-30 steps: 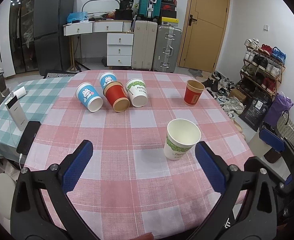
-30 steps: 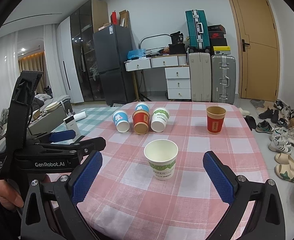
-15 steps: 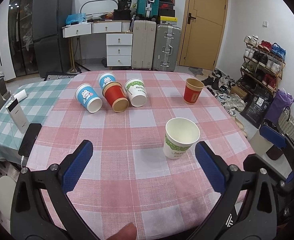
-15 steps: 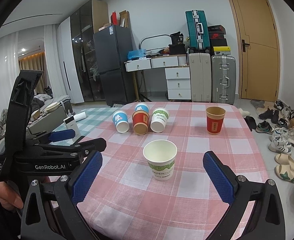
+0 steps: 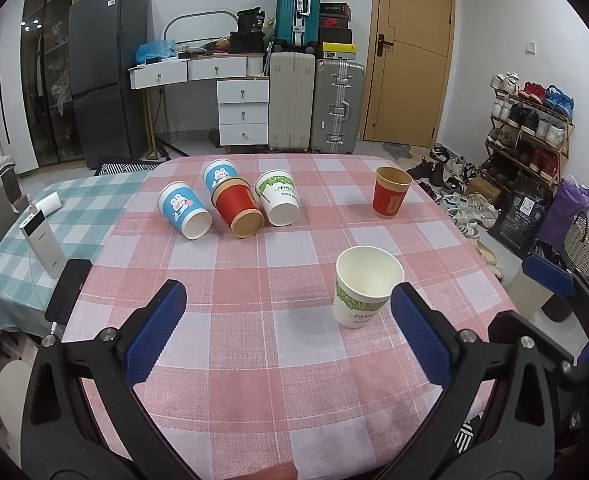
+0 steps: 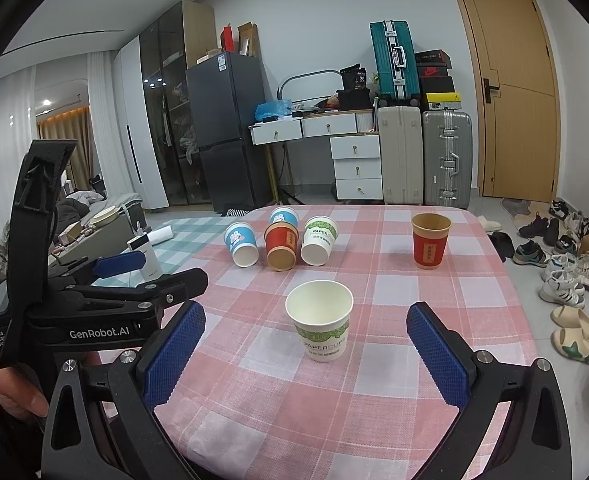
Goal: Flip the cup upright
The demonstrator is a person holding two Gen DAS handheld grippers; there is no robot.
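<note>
While both claws gape, bare cloth (image 5: 230,320) surrounds the white cup (image 6: 321,326).

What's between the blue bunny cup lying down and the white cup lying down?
The red cup on its side lies between the blue bunny cup and white cup; both views show it.

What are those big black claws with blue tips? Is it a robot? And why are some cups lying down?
No robot: a person holds two grabber tools, one per hand, each with a small camera looking along its blue fingers. One picture is from the left gripper, the other from the right gripper. Both are open and hold nothing. On the checked table a white cup and a red cup stand upright. Four more lie tipped over at the far side: two blue cups, a second red cup and a second white cup. They need standing up.
</note>
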